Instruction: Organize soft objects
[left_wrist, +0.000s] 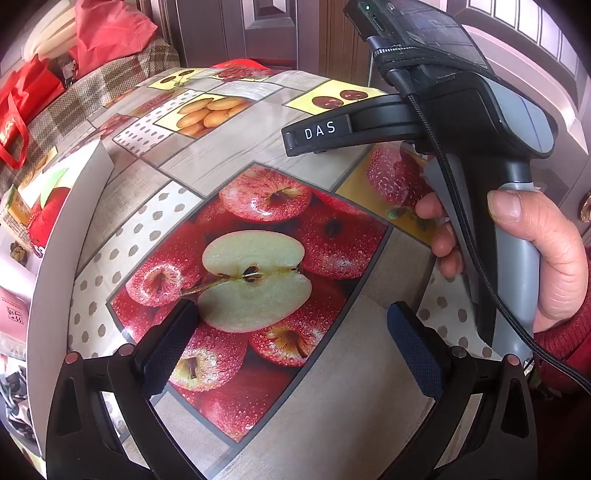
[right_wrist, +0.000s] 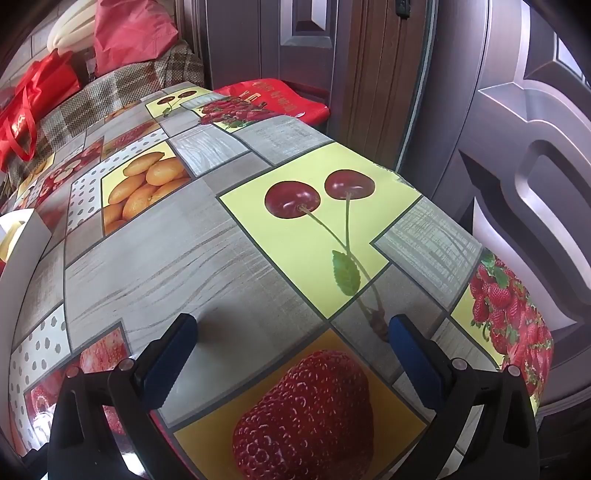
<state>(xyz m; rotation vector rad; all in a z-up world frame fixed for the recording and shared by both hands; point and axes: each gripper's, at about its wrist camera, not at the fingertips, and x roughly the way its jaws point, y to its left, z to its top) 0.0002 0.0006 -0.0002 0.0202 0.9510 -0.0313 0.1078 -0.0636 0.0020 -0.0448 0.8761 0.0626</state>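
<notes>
Left gripper: my left gripper (left_wrist: 291, 332) hangs over the table with its two blue-padded fingers (left_wrist: 170, 347) spread wide and nothing between them.
Right gripper: my right gripper (right_wrist: 293, 347) is likewise spread wide and holds nothing; its blue pads (right_wrist: 415, 354) hover over the tablecloth.
Right hand: in the left wrist view my right hand (left_wrist: 532, 254) wraps the grey handle of the other tool (left_wrist: 491, 155), thumb on the near side, fingers curled round the far side; a black arm marked "DAS" sticks out from it toward the left, and a black cable runs down the handle.
Table: a table covered with a fruit-print tablecloth (right_wrist: 155, 258); under my left gripper lies the printed panel of red apples with a halved apple, under my right gripper the printed strawberry, with the cherry panel just beyond.
Soft objects: I see none on the tablecloth within either gripper's reach. The soft things in view sit well apart at the far left end: a plaid cushion or fabric-covered seat (right_wrist: 122, 88), a red cloth bag with handles (right_wrist: 33, 110), a pinkish-red fabric bundle (right_wrist: 133, 33) on top, and another flat red bag (right_wrist: 280, 98) at the table's far edge.
Box: a white carton with an apple picture (left_wrist: 55, 229) stands at the left edge of the table, beside my left gripper.
Background: a dark brown panelled door (right_wrist: 517, 147) runs along the right side.
</notes>
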